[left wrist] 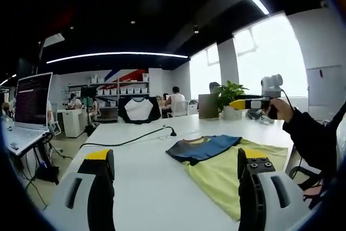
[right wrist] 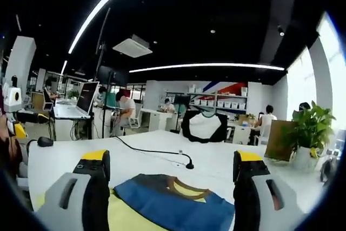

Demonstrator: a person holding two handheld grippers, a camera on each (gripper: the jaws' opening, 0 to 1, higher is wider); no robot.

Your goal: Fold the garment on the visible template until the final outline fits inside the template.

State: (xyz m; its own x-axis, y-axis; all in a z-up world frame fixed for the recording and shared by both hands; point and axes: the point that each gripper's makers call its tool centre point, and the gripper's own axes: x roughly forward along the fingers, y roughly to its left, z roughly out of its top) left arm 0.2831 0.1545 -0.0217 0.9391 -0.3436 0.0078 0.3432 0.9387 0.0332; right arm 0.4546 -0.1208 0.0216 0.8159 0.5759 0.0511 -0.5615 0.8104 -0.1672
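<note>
Both the left gripper (left wrist: 175,174) and the right gripper (right wrist: 170,179) have their jaws spread wide with nothing between them. Past the jaws, on the white table (left wrist: 140,187), lies the garment (right wrist: 173,201), a blue shirt with a yellow-brown neckline. It rests rumpled on the yellow-green template (left wrist: 221,177), overlapping the template's far edge. Beyond it a black cable (right wrist: 154,152) crosses the tabletop.
</note>
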